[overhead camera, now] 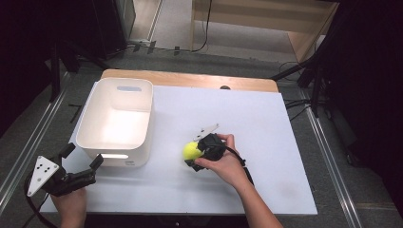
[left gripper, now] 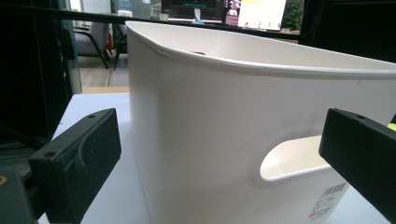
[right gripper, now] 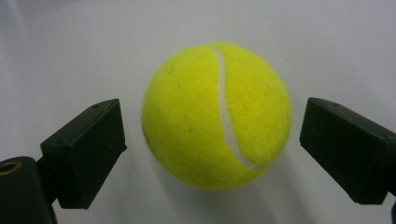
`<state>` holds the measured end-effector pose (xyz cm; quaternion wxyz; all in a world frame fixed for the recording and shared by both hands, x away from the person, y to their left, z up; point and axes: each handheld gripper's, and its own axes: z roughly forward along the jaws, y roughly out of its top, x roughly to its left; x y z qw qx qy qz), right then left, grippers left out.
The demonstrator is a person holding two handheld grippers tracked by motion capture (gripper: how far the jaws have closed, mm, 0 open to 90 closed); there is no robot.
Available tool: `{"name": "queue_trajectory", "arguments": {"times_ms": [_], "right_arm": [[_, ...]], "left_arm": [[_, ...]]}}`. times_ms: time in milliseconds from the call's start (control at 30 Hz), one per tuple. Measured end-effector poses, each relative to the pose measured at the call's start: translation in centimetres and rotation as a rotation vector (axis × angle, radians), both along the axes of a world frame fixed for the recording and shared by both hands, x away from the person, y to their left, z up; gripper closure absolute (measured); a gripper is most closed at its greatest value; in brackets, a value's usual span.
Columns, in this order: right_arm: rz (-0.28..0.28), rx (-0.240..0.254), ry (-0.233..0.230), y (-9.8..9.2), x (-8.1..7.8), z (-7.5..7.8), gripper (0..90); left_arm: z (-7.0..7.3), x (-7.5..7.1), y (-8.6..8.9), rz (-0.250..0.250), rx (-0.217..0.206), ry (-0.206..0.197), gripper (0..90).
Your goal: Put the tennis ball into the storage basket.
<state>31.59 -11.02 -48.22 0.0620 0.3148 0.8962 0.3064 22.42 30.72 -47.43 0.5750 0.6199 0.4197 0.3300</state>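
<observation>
My right gripper point(right gripper: 212, 154) spread around tennis ball point(right gripper: 215, 114), centre frame, pads clear; uneven closing could squirt ball away.

My left gripper point(left gripper: 224, 163) spread, idle beside white bin point(left gripper: 196, 116).

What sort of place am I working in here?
Probably a lab or workshop recording station: a white-topped table on grey floor, dark metal frame legs around it, and monitors behind the white bin.

Two black grippers are seen – the left gripper point(overhead camera: 85, 167) topped by a grey three-cornered plate point(overhead camera: 41, 174) dotted with small holes, the right gripper point(overhead camera: 195, 156) trailed by a black cable point(overhead camera: 241, 164); blocky matte pads point(right gripper: 86, 151) with screw holes are shown – forearms are left bare of sleeves
</observation>
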Motion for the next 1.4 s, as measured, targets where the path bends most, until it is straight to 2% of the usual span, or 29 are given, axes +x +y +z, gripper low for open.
{"name": "queue_trajectory", "arguments": {"times_ms": [433,533,833,967,1400], "right_arm": [[-0.007,-0.029,-0.008,0.8,0.5,-0.7,5.8],[-0.008,-0.033,-0.017,0.9,0.6,-0.8,11.7],[-0.008,-0.039,-0.014,1.2,0.8,-1.0,13.5],[0.001,-0.009,-0.004,1.1,0.8,-0.8,22.7],[0.015,-0.031,0.010,1.1,0.9,-0.3,23.0]], "left_arm": [[0.0,0.0,0.0,0.003,-0.002,0.000,0.0],[0.0,0.0,0.0,0.003,-0.004,0.000,0.0],[0.0,0.0,0.0,0.002,-0.006,0.002,0.0],[0.0,0.0,0.0,0.004,-0.006,0.003,0.0],[0.0,0.0,0.1,0.003,-0.008,0.004,0.0]]}}
